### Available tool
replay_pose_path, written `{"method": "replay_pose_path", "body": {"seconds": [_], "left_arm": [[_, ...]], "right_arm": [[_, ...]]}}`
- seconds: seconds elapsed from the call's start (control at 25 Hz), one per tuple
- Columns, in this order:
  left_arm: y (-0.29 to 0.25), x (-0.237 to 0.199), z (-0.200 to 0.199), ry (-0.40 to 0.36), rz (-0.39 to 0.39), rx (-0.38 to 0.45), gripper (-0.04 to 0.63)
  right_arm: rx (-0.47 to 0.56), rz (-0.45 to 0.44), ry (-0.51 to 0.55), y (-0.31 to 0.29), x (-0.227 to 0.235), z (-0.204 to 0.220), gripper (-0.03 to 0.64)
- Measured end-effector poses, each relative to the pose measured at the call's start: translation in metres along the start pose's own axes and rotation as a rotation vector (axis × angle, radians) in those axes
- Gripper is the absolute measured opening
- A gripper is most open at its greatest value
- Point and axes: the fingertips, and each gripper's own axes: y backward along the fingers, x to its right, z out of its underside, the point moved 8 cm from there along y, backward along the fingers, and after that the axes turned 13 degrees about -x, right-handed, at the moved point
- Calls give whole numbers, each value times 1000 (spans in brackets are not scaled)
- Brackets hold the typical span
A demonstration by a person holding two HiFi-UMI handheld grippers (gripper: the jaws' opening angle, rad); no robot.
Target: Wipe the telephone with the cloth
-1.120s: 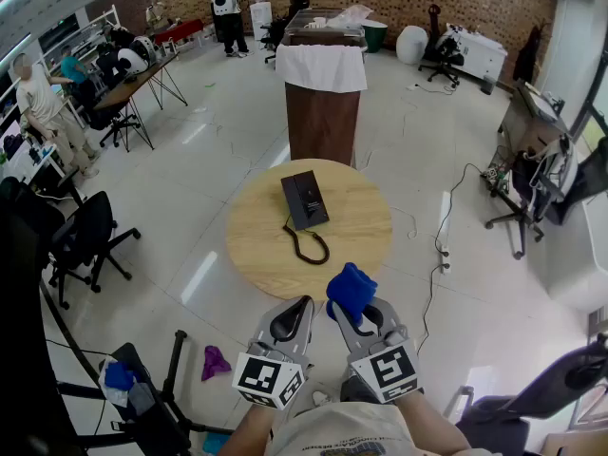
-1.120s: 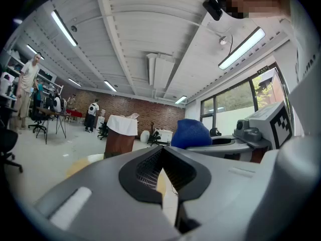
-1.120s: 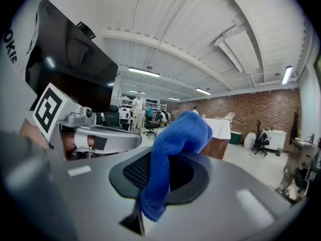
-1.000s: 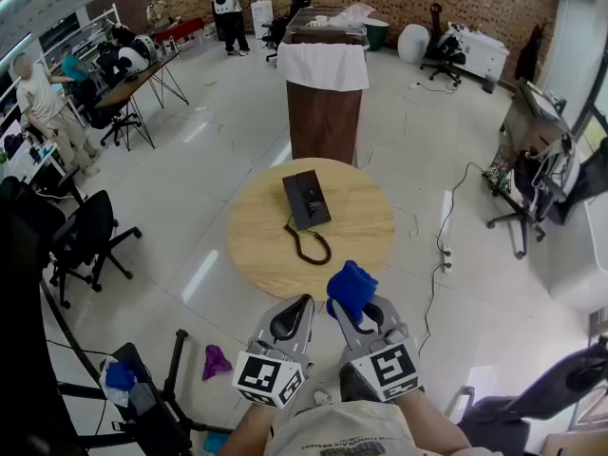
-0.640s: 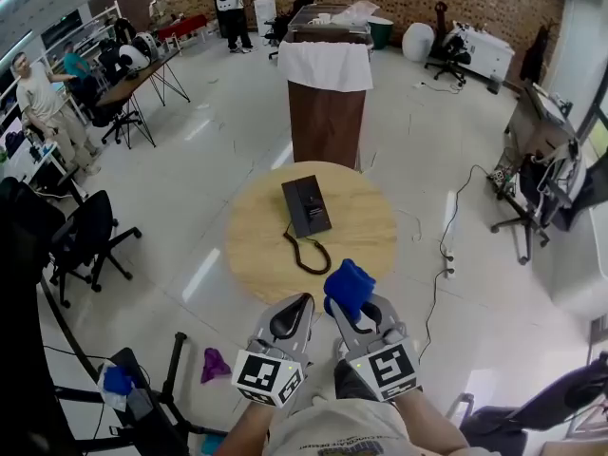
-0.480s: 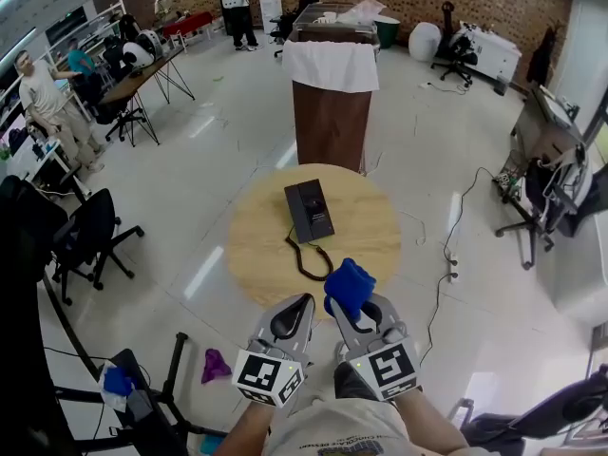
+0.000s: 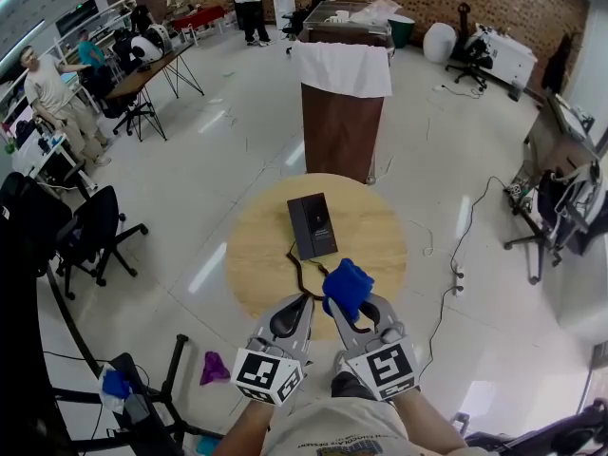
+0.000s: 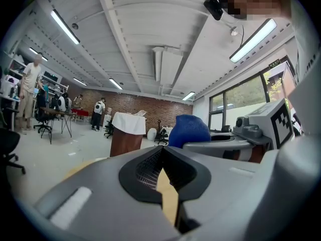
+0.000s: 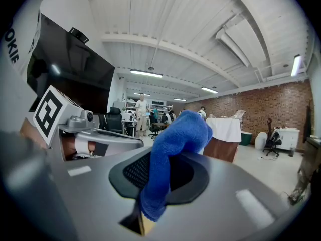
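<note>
"While the round table (image 7: pixel 256 255) sits just ahead of both grippers, where's the telephone (image 7: pixel 313 224)?"

"Flat on it, beyond the right gripper (image 7: pixel 353 310), which pinches the soft-looking, light cloth (image 7: pixel 348 286) by one end. The left gripper (image 7: pixel 300 304) is closed, empty."

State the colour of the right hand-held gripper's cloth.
Bright blue: the fuzzy fabric cloth shows best in the right gripper view.
</note>
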Motion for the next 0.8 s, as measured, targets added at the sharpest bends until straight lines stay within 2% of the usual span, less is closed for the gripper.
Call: {"method": "replay_pose_path", "body": {"seconds": [0.8], "left_arm": [[-78, -18, -21, 30, -79, -24, 0]], "right_arm": [[22, -85, 33, -39, 79, -13, 60]]}}
